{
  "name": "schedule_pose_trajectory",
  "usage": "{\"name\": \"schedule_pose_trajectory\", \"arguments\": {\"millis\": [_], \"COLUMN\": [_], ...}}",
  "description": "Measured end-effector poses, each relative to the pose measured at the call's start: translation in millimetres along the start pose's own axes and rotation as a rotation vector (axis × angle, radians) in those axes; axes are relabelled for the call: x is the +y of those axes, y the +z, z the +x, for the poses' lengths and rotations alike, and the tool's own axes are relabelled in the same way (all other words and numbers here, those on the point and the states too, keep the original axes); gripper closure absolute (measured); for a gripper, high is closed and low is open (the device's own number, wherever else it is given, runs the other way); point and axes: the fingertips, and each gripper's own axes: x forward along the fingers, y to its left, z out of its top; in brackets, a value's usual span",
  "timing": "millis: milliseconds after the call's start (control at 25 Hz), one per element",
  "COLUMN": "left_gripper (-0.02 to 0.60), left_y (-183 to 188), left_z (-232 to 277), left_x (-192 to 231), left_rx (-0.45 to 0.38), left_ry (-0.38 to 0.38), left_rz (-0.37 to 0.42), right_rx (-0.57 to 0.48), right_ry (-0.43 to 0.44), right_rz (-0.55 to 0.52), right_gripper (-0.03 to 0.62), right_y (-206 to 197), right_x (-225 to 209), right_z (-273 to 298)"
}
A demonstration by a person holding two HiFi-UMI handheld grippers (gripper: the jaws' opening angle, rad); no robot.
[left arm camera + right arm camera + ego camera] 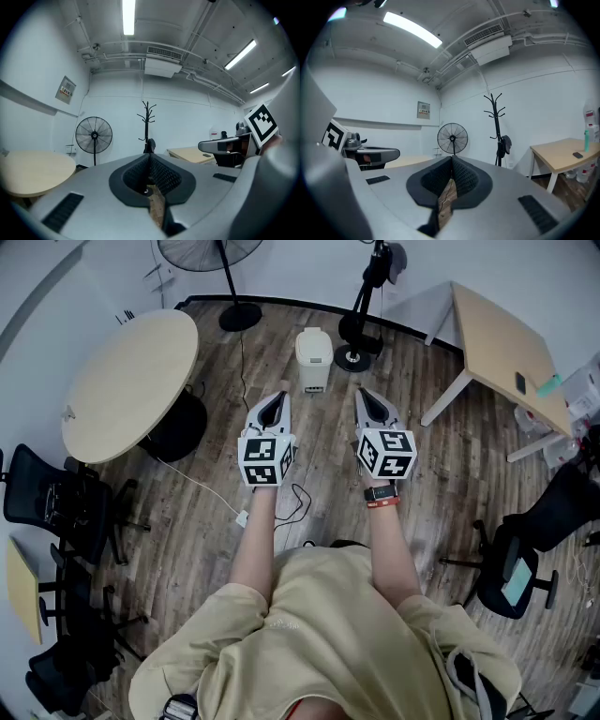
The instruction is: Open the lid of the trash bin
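The person's beige shirt [328,634] fills the bottom of the head view, with both bare forearms reaching forward over a wood floor [450,474]. A watch [380,493] sits on the right wrist.

The left gripper [279,397] and the right gripper [362,393] are held side by side, apart from each other, both pointing ahead. The left gripper view shows that gripper [149,157] with its jaws pressed together at the tips and nothing between them. The right gripper view shows the right gripper [452,159] the same way, jaws together and empty.

The trash bin [313,359] is white and stands on the floor just ahead of the two grippers, roughly between their lines, touched by neither. Its lid looks down.

A round table [131,381] stands to the left, with a black office chair [56,502] nearer the person on that side. A rectangular table [506,343] stands to the right, and another chair [520,563] sits below it in the picture. A standing fan [93,135] and a coat stand [147,122] are against the far white wall. A thin cable [202,486] runs across the floor by the left arm.
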Motion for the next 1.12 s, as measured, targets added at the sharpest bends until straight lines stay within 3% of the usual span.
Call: {"name": "schedule_pose_trajectory", "arguments": {"millis": [520, 800, 1120], "left_gripper": [0.557, 0.557, 0.557], "left_y": [-20, -32, -14], "left_z": [34, 104, 206], "left_x": [38, 61, 94], "left_rx": [0.024, 0.037, 0.038], "left_ry": [0.008, 0.025, 0.065], "left_rz": [-0.033, -0.035, -0.047], "right_rx": [0.029, 0.03, 0.033], "right_ry": [0.046, 0.073, 0.125], "right_rz": [0.035, 0.045, 0.059], "right_gripper": [0.579, 0.579, 0.579], "right_y": [-27, -30, -6], "right_x": [18, -18, -69], "right_z": [64, 136, 233]}}
